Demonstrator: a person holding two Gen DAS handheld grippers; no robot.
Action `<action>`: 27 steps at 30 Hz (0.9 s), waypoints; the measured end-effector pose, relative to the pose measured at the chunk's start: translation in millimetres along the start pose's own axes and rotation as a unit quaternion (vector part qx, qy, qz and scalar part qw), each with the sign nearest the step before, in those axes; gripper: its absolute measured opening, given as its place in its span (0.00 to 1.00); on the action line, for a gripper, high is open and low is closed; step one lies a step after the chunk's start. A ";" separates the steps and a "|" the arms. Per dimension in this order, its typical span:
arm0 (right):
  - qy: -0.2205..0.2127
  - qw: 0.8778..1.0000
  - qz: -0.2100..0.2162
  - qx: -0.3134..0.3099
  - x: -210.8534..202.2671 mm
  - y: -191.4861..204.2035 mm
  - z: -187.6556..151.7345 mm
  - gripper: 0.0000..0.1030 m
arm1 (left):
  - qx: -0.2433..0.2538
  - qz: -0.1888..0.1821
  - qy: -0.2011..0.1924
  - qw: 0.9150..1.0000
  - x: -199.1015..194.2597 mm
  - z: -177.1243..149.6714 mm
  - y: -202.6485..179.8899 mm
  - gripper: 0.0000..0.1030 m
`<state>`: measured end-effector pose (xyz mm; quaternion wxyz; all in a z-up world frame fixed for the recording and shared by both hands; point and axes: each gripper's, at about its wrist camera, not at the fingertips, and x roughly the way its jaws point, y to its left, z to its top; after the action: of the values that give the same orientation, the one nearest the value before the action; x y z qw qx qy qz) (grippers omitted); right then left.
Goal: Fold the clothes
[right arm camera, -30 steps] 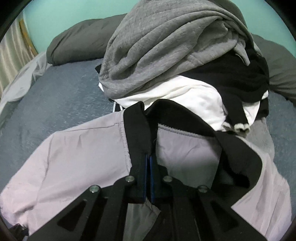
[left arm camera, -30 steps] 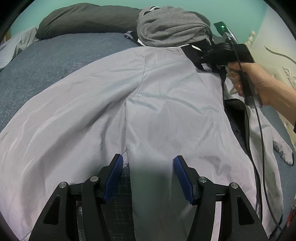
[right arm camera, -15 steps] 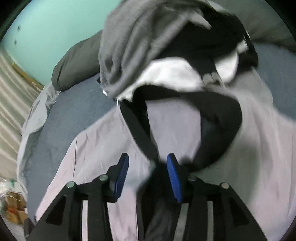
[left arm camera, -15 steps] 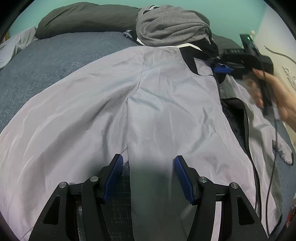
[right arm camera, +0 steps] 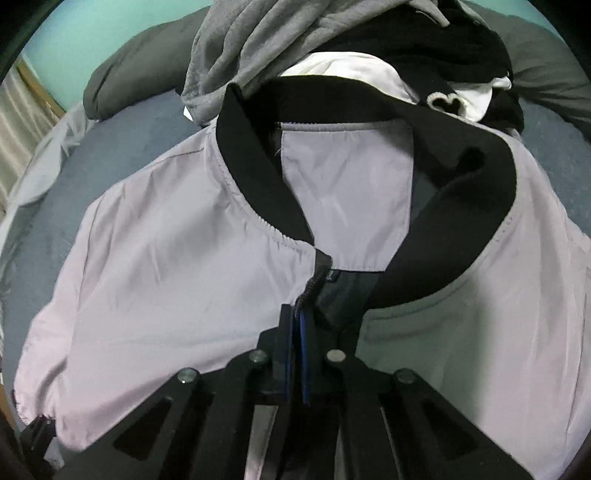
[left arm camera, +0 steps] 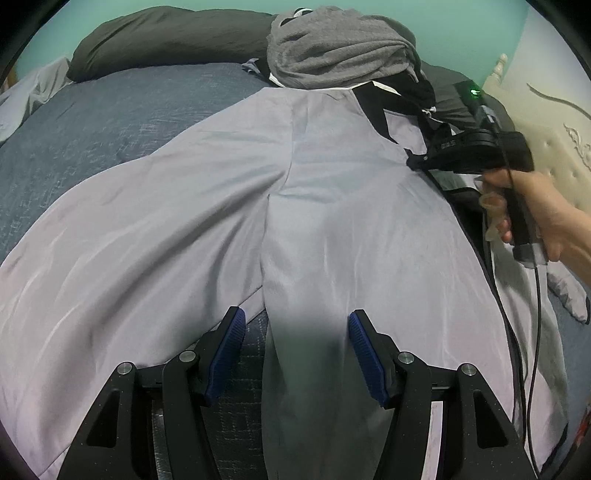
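Across the middle of the left wrist view a pale grey jacket (left arm camera: 332, 206) lies spread front-up on a dark blue bed (left arm camera: 122, 122), one sleeve reaching toward the lower left of the frame. At the bottom edge the left tool (left arm camera: 296, 341) stands open, its blue pads apart, with the jacket's lower front lying between them and no pad pressing on the cloth. At the right of the same frame a hand (left arm camera: 532, 210) holds the right tool (left arm camera: 415, 162) by its black handle, its tip down at the jacket's black collar (left arm camera: 373, 110). In the right wrist view the right tool's jaws are clamped together at bottom centre, pinching the jacket's front edge just under the zipper top (right arm camera: 314, 284) (the cloth between the pads is only a thin sliver). Above the collar, at the top of both frames, sits a pile of clothes (left arm camera: 340, 55): grey knit over white and black pieces. A dark pillow (left arm camera: 166, 37) lies at the upper left against a teal wall (left arm camera: 454, 33).
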<state>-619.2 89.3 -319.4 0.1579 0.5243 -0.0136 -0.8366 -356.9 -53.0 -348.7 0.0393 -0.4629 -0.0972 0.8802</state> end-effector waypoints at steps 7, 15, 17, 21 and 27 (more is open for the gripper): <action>-0.044 0.999 -0.017 -0.010 -45.4 -16.9 -1.6 0.15 | 0.000 0.001 0.000 1.000 -2.0 -2.2 -0.6 0.61; -0.068 0.994 0.069 -0.055 -71.8 6.5 -10.1 0.16 | -0.002 -0.002 -0.004 1.000 -15.8 -8.0 -7.4 0.61; -0.054 0.993 0.086 -0.066 -42.7 40.0 3.2 0.16 | -0.002 -0.003 -0.003 1.000 -20.0 -11.5 -9.9 0.61; 0.012 0.997 0.042 -0.070 5.6 56.5 -3.7 0.15 | -0.003 -0.008 0.001 1.000 -27.1 -18.6 -12.7 0.61; 0.012 0.997 0.033 -0.062 10.8 56.9 -8.3 0.15 | -0.003 -0.018 0.001 1.000 -35.3 -20.8 -16.4 0.61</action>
<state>-602.0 33.5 -321.9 0.2180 0.5231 0.0229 -0.8236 -320.1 -39.8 -328.3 0.0535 -0.4619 -0.1082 0.8787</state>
